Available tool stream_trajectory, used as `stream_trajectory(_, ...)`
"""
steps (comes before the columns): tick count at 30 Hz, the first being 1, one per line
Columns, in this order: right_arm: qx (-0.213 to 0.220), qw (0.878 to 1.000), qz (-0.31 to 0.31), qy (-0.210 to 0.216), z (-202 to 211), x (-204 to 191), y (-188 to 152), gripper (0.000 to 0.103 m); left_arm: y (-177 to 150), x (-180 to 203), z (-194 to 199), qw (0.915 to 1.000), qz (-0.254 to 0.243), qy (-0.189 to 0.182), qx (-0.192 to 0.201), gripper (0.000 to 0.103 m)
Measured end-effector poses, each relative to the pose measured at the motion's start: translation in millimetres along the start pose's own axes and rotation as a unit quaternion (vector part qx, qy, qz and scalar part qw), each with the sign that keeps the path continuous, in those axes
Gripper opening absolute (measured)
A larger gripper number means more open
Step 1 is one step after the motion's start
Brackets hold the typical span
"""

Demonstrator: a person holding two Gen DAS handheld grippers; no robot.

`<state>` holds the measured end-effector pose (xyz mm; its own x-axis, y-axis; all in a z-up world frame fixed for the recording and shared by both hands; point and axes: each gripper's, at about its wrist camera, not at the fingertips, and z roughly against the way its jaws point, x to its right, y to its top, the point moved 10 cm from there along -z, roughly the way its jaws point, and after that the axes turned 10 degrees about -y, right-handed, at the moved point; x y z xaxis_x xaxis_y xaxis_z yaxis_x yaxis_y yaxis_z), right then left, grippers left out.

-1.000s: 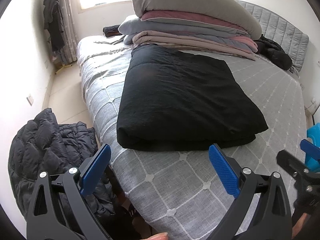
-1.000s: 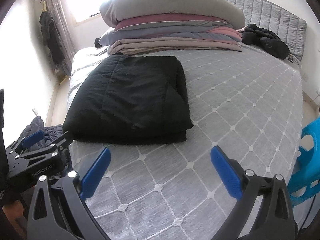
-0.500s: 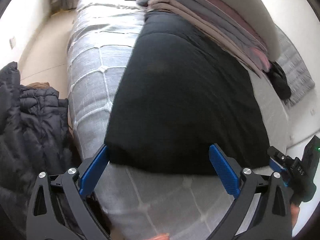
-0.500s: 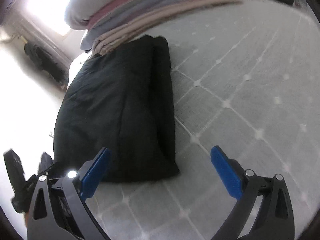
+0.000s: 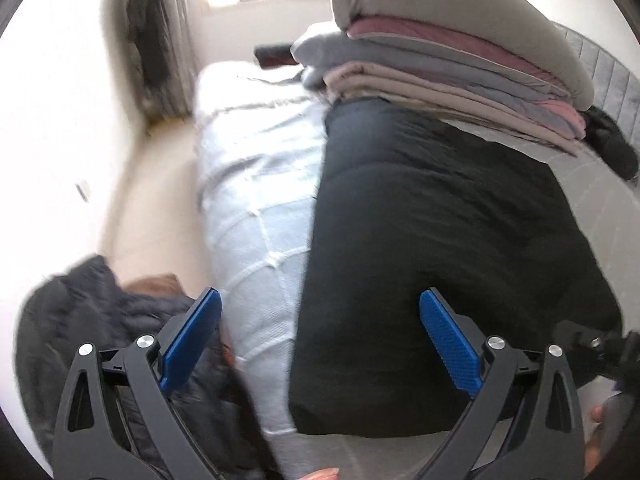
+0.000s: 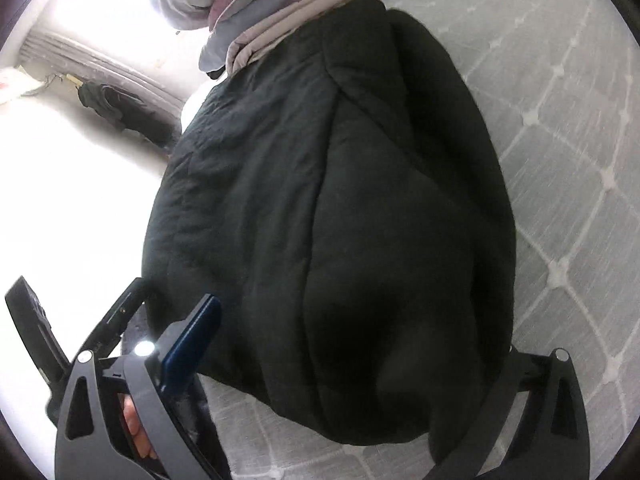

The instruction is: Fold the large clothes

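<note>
Already folded into a thick, padded black rectangle, the large black quilted garment (image 5: 440,240) lies on the pale grey bed cover stitched in a diamond pattern (image 5: 256,208). Its far end is just beside, perhaps touching, a tall stack of folded grey, pink and beige bedding (image 5: 448,44) near the padded grey headboard (image 5: 612,76).

From the left wrist camera, the left gripper (image 5: 320,340) has its blue-padded fingers (image 5: 448,340) wide apart. One pad hangs over the bed's edge, the other over the garment's near left corner. Nothing is held between them.

From the right wrist camera, the right gripper (image 6: 360,360) also looks spread wide, straddling the near end of the bundle; the garment hides its right pad. Whether the pads touch the fabric cannot be told. The jaws are not closed on it.

Beside the bed, on the floor, lies a heap of dark quilted puffer clothing (image 5: 92,340), unfolded.

Judging from this, the black garment's main folds appear finished, with layered edges (image 6: 400,100) visible along its right side. What seems left is one more fold or moving the bundle aside, then the heap on the floor.
</note>
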<state>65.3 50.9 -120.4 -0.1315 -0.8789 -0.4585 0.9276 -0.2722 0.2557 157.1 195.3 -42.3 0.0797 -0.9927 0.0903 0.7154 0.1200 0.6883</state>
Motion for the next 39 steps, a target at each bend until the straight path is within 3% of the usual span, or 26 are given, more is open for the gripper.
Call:
stream_trajectory(3,-0.008,0.999,-0.03,0.045,-3,-7,0,0.099,1,-16,5,0.9998,0.021,0.004,-0.003,0.096)
stream_trajectory(5,-0.008,0.999,-0.02,0.036,-1,-5,0,0.098,-10,-31,8,0.9987,0.047,-0.007,-0.019,0.096)
stream_trajectory(6,-0.01,1.0,-0.009,0.01,0,4,1,0.098,-16,-36,9,0.997,0.065,-0.031,-0.029,0.096)
stream_trajectory(8,0.005,1.0,-0.013,-0.014,7,31,11,0.098,-26,-40,5,0.9861,0.112,-0.114,-0.047,0.096)
stream_trajectory(11,-0.023,1.0,-0.019,0.003,1,42,14,0.098,-24,-47,-10,0.9682,0.164,-0.176,-0.069,0.096)
stream_trajectory(13,-0.061,0.997,-0.021,0.04,-14,34,12,0.098,-23,-36,-24,0.9536,0.178,-0.223,-0.096,0.096)
stream_trajectory(15,-0.069,0.994,-0.025,0.084,-22,22,15,0.098,-27,-14,-42,0.9384,0.178,-0.266,-0.131,0.096)
stream_trajectory(18,-0.062,0.992,-0.009,0.11,-27,13,18,0.094,-35,1,-58,0.9432,0.143,-0.252,-0.162,0.095)
stream_trajectory(19,-0.061,0.991,-0.009,0.116,-26,15,18,0.079,-32,3,-55,0.9453,0.134,-0.253,-0.157,0.087)
stream_trajectory(20,-0.058,0.99,-0.016,0.128,-22,19,19,0.06,-28,10,-48,0.9486,0.113,-0.254,-0.151,0.071)
stream_trajectory(23,-0.049,0.988,-0.022,0.147,-12,20,23,0.048,-15,35,-21,0.9631,0.049,-0.237,-0.117,0.046)
stream_trajectory(26,-0.026,0.987,-0.011,0.159,16,15,31,0.043,0,55,13,0.9583,0.033,-0.271,-0.086,0.038)
stream_trajectory(30,0.004,0.987,0.021,0.161,76,23,28,0.042,-10,83,60,0.941,0.015,-0.327,-0.085,0.038)
stream_trajectory(32,0.005,0.989,0.035,0.141,98,37,6,0.042,-46,98,73,0.9301,0.018,-0.346,-0.121,0.039)
stream_trajectory(34,-0.008,0.994,0.051,0.092,102,58,-31,0.048,-88,105,68,0.9253,0.026,-0.342,-0.162,0.046)
stream_trajectory(35,-0.035,0.996,0.055,0.055,91,77,-58,0.054,-116,101,58,0.9339,0.025,-0.312,-0.173,0.062)
stream_trajectory(36,-0.048,0.997,0.05,0.038,82,89,-70,0.065,-122,97,53,0.9405,0.023,-0.297,-0.163,0.075)
stream_trajectory(38,-0.043,0.998,0.021,0.038,76,109,-78,0.069,-122,89,62,0.9558,0.016,-0.263,-0.13,0.08)
stream_trajectory(39,-0.029,0.999,0.018,0.025,83,111,-74,0.07,-115,87,74,0.9686,-0.008,-0.226,-0.104,0.084)
